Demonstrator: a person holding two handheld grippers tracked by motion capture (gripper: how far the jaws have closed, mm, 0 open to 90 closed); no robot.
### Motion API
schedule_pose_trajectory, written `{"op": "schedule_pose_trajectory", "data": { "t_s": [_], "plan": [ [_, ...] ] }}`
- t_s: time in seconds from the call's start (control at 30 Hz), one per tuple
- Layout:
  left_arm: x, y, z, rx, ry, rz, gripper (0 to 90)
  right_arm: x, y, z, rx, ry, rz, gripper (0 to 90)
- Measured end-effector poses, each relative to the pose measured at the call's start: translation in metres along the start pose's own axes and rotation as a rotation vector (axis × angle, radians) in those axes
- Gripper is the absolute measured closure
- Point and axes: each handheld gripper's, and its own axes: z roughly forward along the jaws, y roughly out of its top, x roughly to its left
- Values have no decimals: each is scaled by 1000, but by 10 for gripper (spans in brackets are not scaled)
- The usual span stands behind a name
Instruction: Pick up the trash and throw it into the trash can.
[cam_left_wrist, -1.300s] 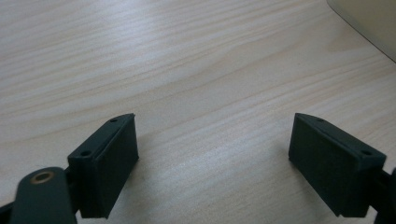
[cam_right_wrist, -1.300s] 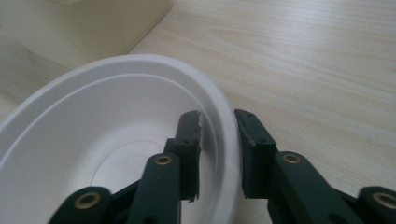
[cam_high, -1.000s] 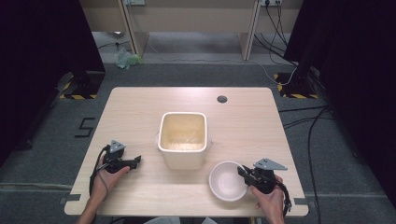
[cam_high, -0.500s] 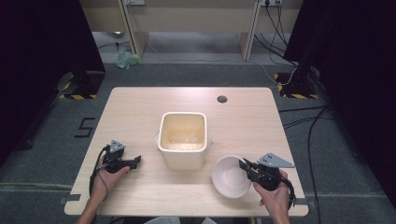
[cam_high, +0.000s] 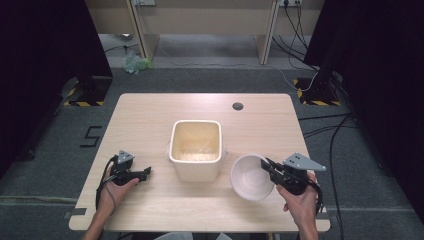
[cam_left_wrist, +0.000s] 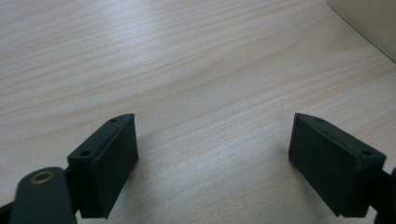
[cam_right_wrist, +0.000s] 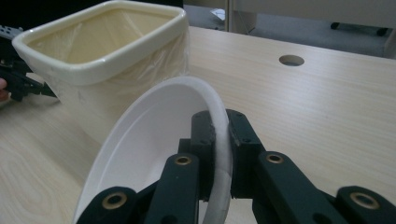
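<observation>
The right tool (cam_right_wrist: 218, 154) pinches the rim of a white bowl (cam_high: 251, 176) between its jaws, one inside the wall and one outside — a hold that tips the bowl onto its edge, opening toward the cream liner-lined bin (cam_high: 195, 148) just beside it at mid-desk (cam_high: 150, 115). That tilt looks suited to emptying into the bin. The left tool (cam_high: 142, 173) rests spread and empty on the desk — well apart, likely just waiting.

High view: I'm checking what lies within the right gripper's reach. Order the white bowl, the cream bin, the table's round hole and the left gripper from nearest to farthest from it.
From the right gripper:
1. White bowl, clamped by its rim in the jaws.
2. Cream bin, at the table's centre.
3. Round hole, toward the far edge.
4. Left gripper, at the near left.
</observation>
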Motion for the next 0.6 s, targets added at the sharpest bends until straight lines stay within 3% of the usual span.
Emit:
{"op": "schedule_pose_trajectory", "data": {
  "t_s": [0.27,0.6],
  "plan": [
    [0,0,0,-2,-1,-3,147,-1,22,-6,-48,3,-18,830],
    [0,0,0,-3,-1,-3,147,-2,46,-3,-64,39,-25,830]
  ]
}}
